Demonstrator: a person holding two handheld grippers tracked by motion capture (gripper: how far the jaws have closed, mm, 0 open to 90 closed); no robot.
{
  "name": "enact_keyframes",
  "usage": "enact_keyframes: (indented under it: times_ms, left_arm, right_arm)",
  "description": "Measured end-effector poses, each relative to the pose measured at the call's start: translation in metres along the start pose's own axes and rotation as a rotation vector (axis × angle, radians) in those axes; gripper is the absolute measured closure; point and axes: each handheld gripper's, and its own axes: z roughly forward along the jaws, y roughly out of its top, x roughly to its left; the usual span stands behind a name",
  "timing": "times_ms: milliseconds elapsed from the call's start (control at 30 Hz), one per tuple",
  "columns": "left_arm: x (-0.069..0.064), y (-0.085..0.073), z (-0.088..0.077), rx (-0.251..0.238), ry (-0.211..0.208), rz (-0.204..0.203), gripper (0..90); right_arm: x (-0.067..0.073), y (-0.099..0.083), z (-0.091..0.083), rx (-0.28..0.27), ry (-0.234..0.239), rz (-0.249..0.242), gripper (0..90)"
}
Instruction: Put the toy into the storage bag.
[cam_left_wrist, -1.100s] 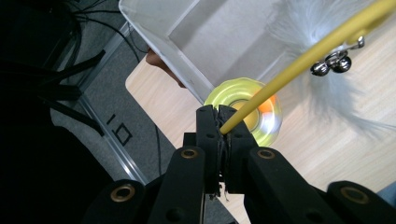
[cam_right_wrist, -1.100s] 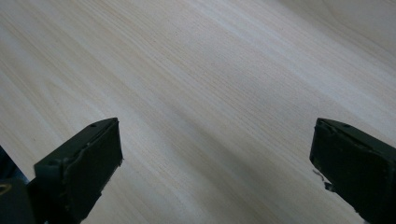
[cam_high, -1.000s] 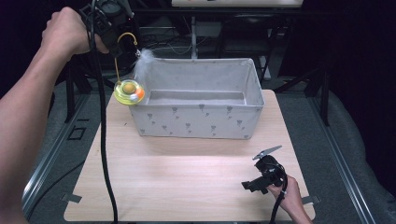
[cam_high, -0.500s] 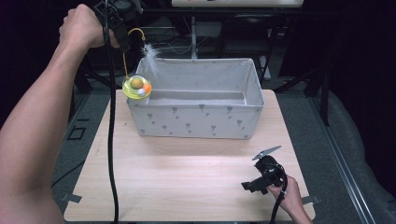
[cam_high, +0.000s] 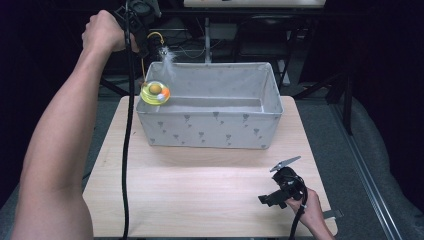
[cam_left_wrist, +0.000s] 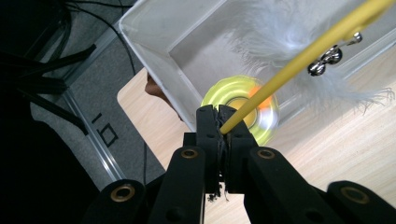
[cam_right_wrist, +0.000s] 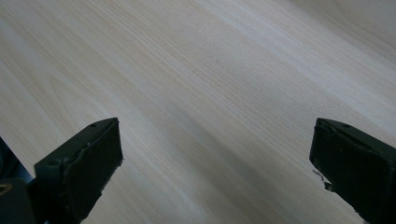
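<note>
My left gripper (cam_left_wrist: 219, 122), clamped on the yellow wand (cam_left_wrist: 299, 63), has swung the toy over the bin (cam_high: 210, 131), nearly ready to drop.

We see a yellow wand (cam_left_wrist: 299, 65) with a white feather (cam_left_wrist: 280, 37) and small silver bells (cam_left_wrist: 327, 58), and under it a yellow-green disc (cam_high: 154, 92) with an orange ball. The bin (cam_high: 210, 132) is pale grey with small darker grey marks, the table (cam_high: 200, 190) is light wood, and both grippers have black jaws.
</note>
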Motion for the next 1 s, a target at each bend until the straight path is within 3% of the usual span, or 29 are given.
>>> enact_keyframes:
  times_ms: [500,1000]
  left_arm:
    - [-0.002,0.003,0.035,0.012,-0.039,0.009,88.0]
    - [-0.001,-0.005,0.065,0.031,-0.098,-0.005,88.0]
  right_arm:
    - [0.001,0.000,0.000,0.007,-0.003,-0.014,2.4]
    - [0.001,0.000,0.000,0.007,0.002,-0.015,2.5]
